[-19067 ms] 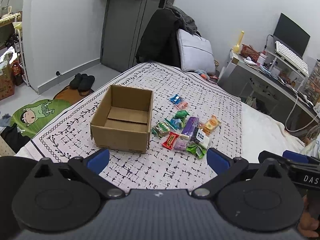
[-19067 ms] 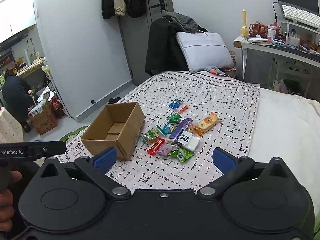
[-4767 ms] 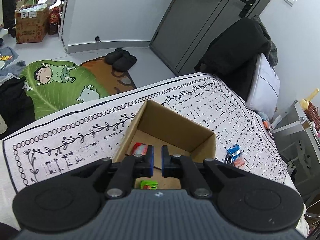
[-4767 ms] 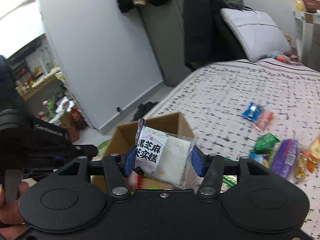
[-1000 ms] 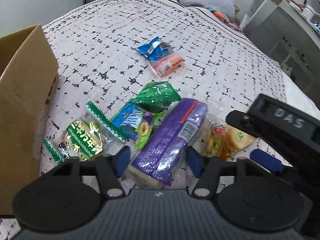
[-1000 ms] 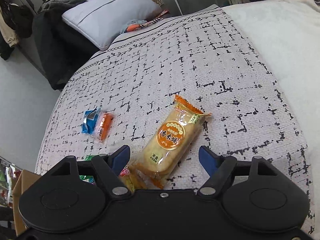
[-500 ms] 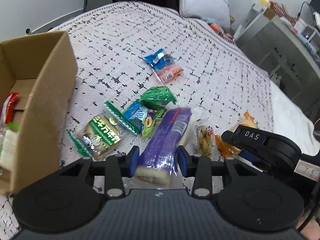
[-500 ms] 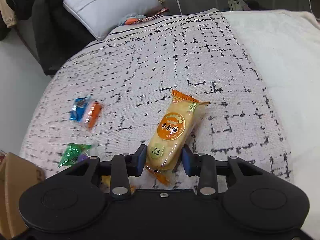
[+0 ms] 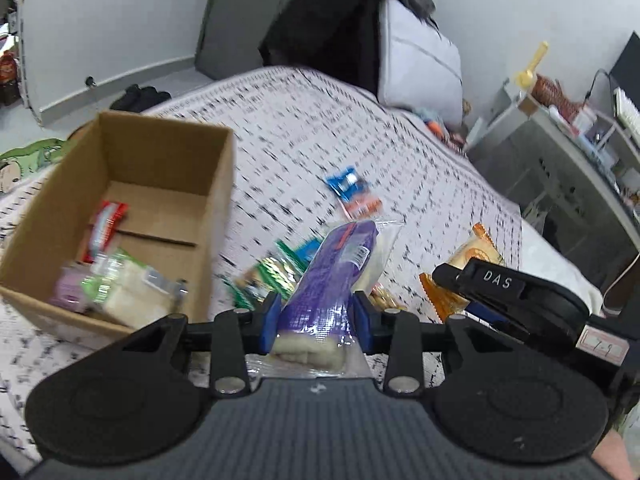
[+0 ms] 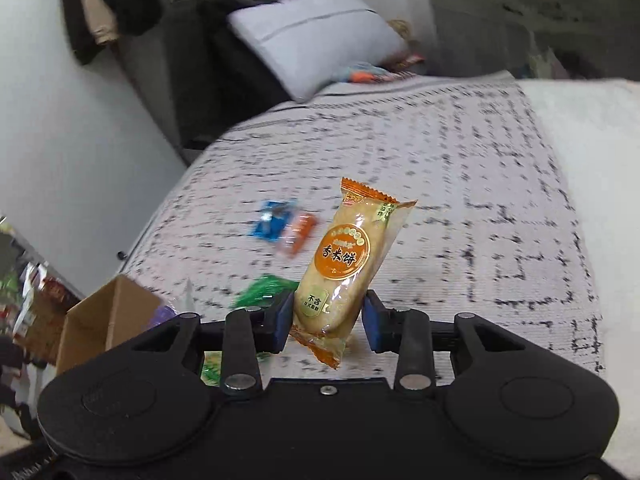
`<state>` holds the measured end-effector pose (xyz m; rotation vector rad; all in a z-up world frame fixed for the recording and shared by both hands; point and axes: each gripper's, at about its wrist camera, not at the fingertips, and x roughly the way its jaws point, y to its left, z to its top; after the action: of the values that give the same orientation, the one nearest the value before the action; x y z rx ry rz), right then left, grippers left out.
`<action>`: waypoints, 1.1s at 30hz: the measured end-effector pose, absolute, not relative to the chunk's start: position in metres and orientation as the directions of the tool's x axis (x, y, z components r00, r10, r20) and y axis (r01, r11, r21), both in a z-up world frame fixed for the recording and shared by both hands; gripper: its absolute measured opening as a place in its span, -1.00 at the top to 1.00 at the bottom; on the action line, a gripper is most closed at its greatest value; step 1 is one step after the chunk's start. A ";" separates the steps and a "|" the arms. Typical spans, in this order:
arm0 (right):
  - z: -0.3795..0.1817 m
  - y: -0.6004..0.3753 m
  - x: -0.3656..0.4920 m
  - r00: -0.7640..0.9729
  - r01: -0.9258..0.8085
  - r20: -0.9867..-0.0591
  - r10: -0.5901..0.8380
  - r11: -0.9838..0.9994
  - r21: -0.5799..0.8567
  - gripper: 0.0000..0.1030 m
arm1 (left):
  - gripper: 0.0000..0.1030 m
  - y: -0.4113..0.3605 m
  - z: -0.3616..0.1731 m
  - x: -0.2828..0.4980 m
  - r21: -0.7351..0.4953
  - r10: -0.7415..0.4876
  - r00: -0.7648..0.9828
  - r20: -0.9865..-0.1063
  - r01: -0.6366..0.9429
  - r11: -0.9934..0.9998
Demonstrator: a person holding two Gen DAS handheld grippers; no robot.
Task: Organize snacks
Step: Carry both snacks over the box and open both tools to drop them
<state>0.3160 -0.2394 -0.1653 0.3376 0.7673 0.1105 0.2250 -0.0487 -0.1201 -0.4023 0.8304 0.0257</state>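
Bed [image 9: 280, 128]: patterned cover. Cardboard box [image 9: 132, 184]: several snack packets inside. Left hand-held gripper [image 9: 316, 322] pinching purple packet [image 9: 336, 276] beside box; right hand-held gripper [image 10: 328, 322] pinching orange rice-cracker packet [image 10: 348, 260] above bed.

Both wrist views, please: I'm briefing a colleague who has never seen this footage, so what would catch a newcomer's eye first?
Each gripper pinches a snack close to its lens: the left gripper holds a purple packet, the right gripper an orange rice-cracker packet. To the left sits an open cardboard box with several snacks inside, on a black-and-white patterned bedspread where a few packets lie loose.
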 end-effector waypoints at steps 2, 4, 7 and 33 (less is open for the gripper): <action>-0.159 -0.229 0.310 0.722 -0.010 -0.650 0.234 0.944 0.329 0.30 | 0.27 -0.037 -0.112 0.217 -0.345 -0.125 0.693 -0.710 -0.187 0.920; -0.154 -0.217 0.304 0.727 -0.049 -0.638 0.254 0.946 0.321 0.30 | 0.27 -0.026 -0.104 0.210 -0.355 -0.118 0.707 -0.697 -0.198 0.914; -0.144 -0.197 0.297 0.733 -0.108 -0.621 0.279 0.948 0.298 0.30 | 0.27 -0.008 -0.096 0.201 -0.367 -0.104 0.721 -0.685 -0.218 0.905; -0.110 -0.067 0.257 0.727 -0.359 -0.558 0.401 0.914 0.189 0.30 | 0.27 0.125 -0.098 0.187 -0.436 -0.027 0.738 -0.674 -0.367 0.822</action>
<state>0.2572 -0.0671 -0.1102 0.0690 0.6311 0.4193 0.1866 0.1247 -0.0985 -0.5874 0.7251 0.1986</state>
